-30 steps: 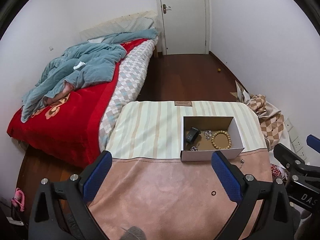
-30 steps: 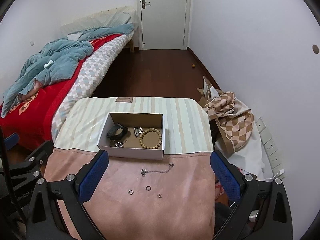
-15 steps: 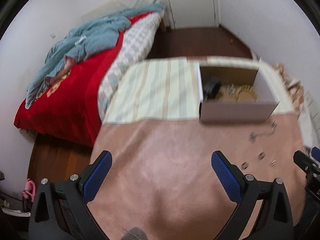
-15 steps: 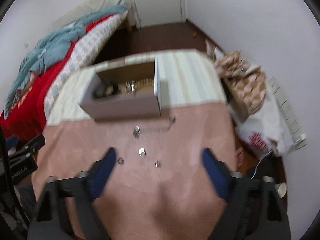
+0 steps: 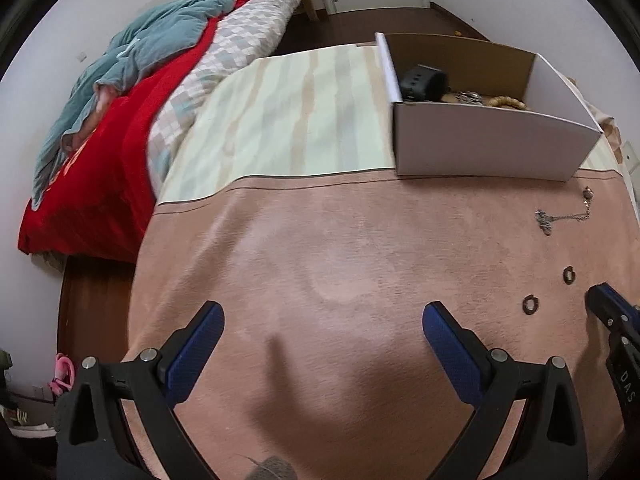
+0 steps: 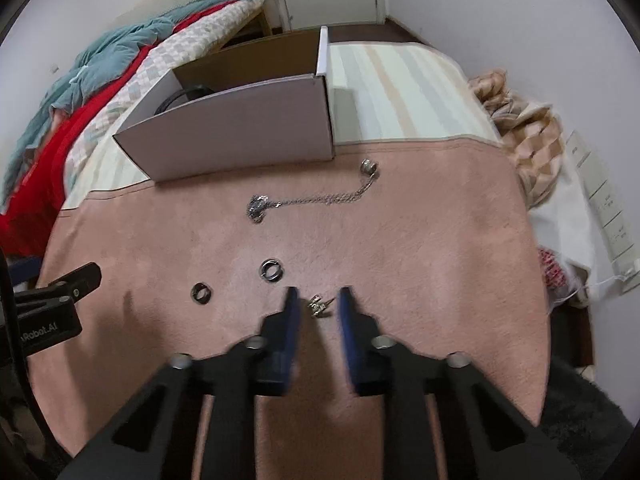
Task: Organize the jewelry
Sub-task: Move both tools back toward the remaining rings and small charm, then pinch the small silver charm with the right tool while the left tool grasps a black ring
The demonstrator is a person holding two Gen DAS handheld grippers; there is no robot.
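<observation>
On the pink cloth (image 6: 400, 264) that covers the near part of the table, everything the task concerns lies loose or boxed. Behind it a striped cloth (image 5: 288, 120) covers the far part, and a bed with a red blanket (image 5: 104, 160) stands to the left. A white cardboard box (image 6: 240, 136) sits where the two cloths meet, open at the top; the left wrist view shows a black band (image 5: 422, 80), some silvery pieces and a wooden bead bracelet (image 5: 508, 102) inside it.

Just in front of the box a silver chain necklace (image 6: 316, 200) lies stretched out on the pink cloth, a pendant at its left end and a clasp at its right. Nearer, two dark rings (image 6: 272, 270) lie well apart from each other, and to their right lies a small earring (image 6: 319, 305).

The left gripper (image 5: 322, 320) hangs over bare pink cloth with its blue pads (image 5: 196, 344) spread wide and nothing between them. The right gripper (image 6: 318, 296) is low over the cloth, its pads (image 6: 290, 312) drawn close on either side of the earring but with a gap on both sides, so nothing is clamped
</observation>
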